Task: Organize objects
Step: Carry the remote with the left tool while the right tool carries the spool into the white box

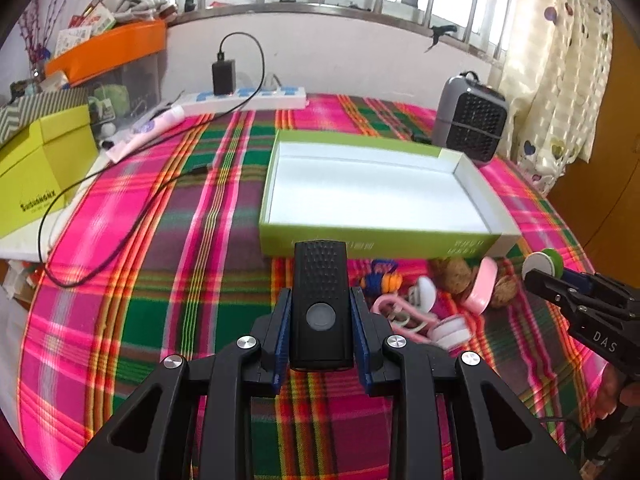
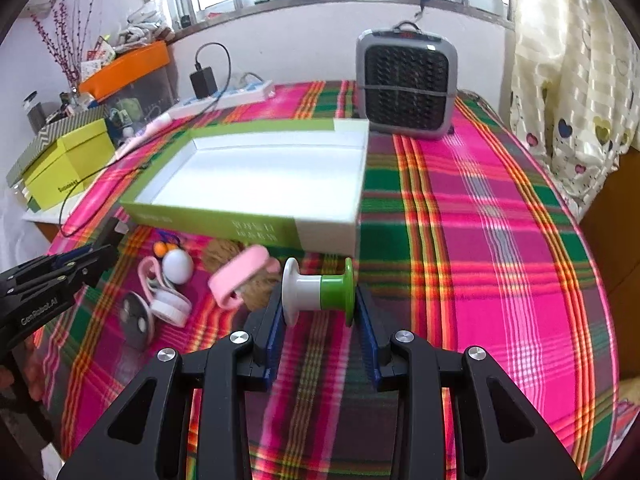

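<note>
My left gripper (image 1: 321, 296) is shut on a black bar-shaped device with a round button (image 1: 320, 280), held above the plaid cloth. My right gripper (image 2: 318, 295) is shut on a white and green spool (image 2: 316, 294), gripped by its two end discs; the spool (image 1: 542, 266) also shows at the right of the left wrist view. A shallow green box with a white inside (image 1: 360, 242) (image 2: 208, 224) lies just beyond both grippers. In front of it lie small items: a pink ring (image 2: 240, 276), a white ball (image 2: 178, 266), walnuts (image 1: 452, 274) and white rolls (image 2: 170, 306).
A grey fan heater (image 2: 406, 84) stands behind the box at the right. A white power strip (image 1: 248, 98) with a black charger and a trailing cable (image 1: 120, 240) lies at the back left. A yellow-green carton (image 1: 40, 168) sits at the left, a curtain (image 2: 572, 100) at the right.
</note>
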